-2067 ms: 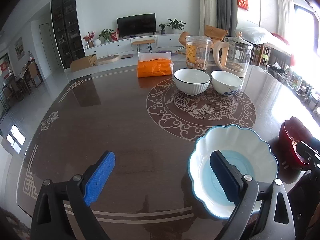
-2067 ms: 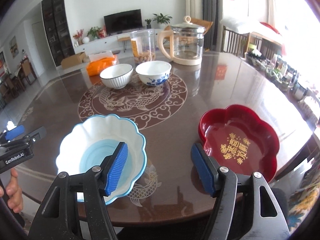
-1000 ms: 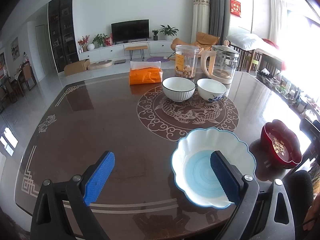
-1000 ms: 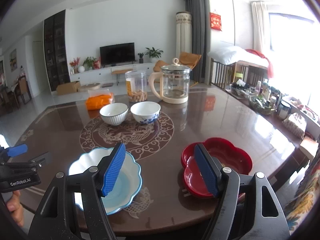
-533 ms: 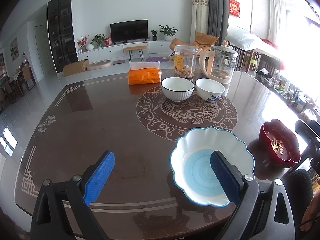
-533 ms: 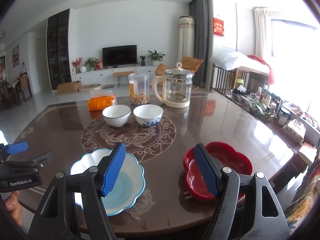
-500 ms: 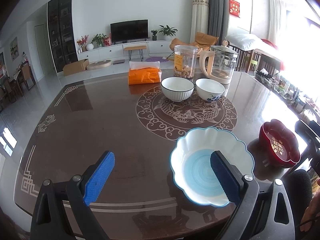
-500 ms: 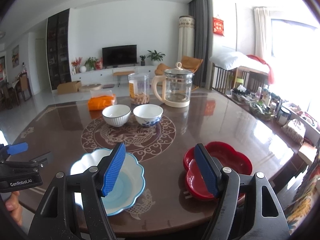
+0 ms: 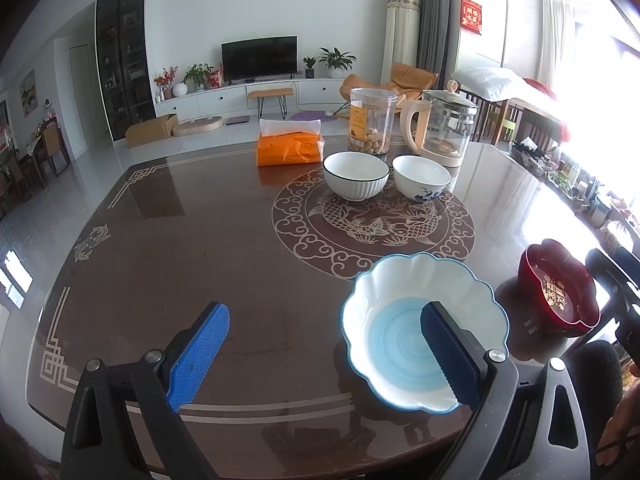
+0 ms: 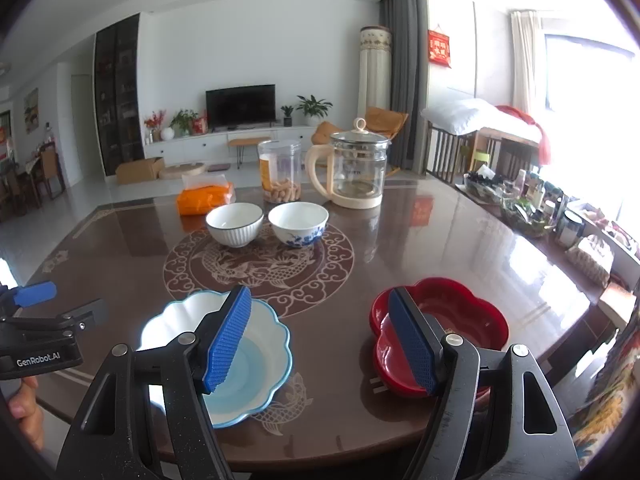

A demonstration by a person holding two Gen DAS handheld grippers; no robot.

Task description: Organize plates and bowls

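Four pieces of crockery are sitting on the dark glossy table (image 9: 200, 240), along with three other items at the far side. Working left to right: the left gripper (image 9: 324, 344) is hovering low over the near edge, its blue pads spread wide and gripping nothing; the right-hand pad is showing in front of the scalloped blue-and-white plate (image 9: 404, 344), contact not determinable. That plate is lying near the front edge, just short of the round dragon inlay (image 9: 372, 220), and is carrying nothing. Further back, an orange tissue pack (image 9: 289, 151) is lying with white tissue showing at its top. Beside it, a clear jar (image 9: 372, 120) is standing upright, holding pale nut-like pieces in its lower part. In front of the jar, a white ribbed bowl (image 9: 355, 176) and a white bowl with blue flowers (image 9: 420, 178) are standing just beside each other on the inlay's far rim, both showing bare interiors. Behind them, a lidded glass kettle (image 9: 444, 132) with a cream handle is standing; contents not discernible. The right gripper (image 10: 322, 340) is hanging above the near edge, fingers parted and holding nothing. To the right, the red lobed dish (image 10: 472, 320) is resting near the front right edge, well apart from the blue plate; gold characters are showing on its floor in the left wrist view.
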